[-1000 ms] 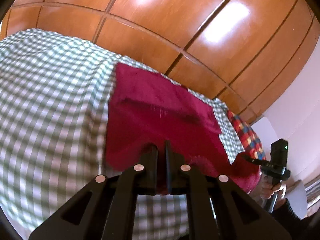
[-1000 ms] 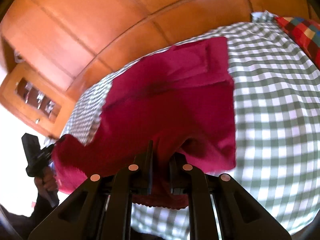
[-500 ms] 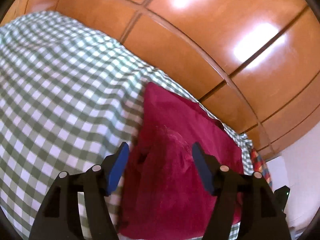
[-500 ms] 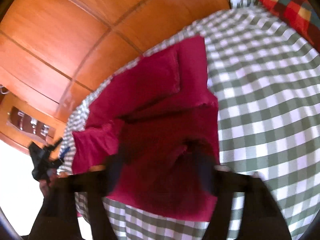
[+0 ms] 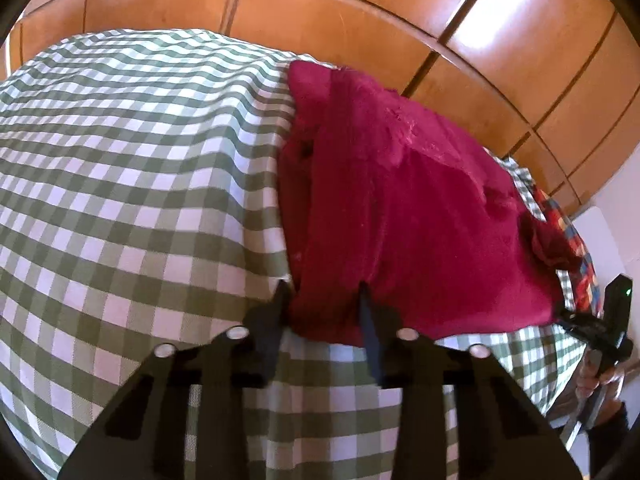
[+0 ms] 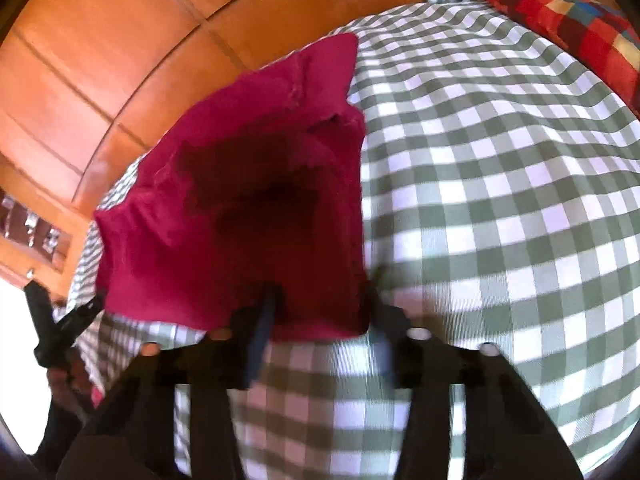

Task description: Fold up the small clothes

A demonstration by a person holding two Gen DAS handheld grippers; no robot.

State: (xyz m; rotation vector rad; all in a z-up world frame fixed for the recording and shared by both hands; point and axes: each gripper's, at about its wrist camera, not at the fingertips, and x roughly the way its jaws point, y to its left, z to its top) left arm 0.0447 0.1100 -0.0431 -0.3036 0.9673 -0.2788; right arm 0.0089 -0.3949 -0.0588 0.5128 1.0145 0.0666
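A dark red garment (image 5: 404,216) lies folded on the green-and-white checked cloth (image 5: 128,184); it also shows in the right wrist view (image 6: 248,208). My left gripper (image 5: 324,300) is open, its fingers straddling the garment's near left corner. My right gripper (image 6: 324,292) is open at the garment's near right corner, jaws either side of the edge. The right gripper also shows at the far right of the left wrist view (image 5: 608,328), and the left gripper at the far left of the right wrist view (image 6: 52,320).
A wooden panelled wardrobe (image 5: 360,16) stands behind the bed. A red multicoloured checked pillow (image 6: 572,28) lies at the far right of the cloth; it also shows in the left wrist view (image 5: 576,248).
Both grippers were shut on the garment's near edge and lifted it; they have laid it down folded, opened and let go, and now sit at its near corners.
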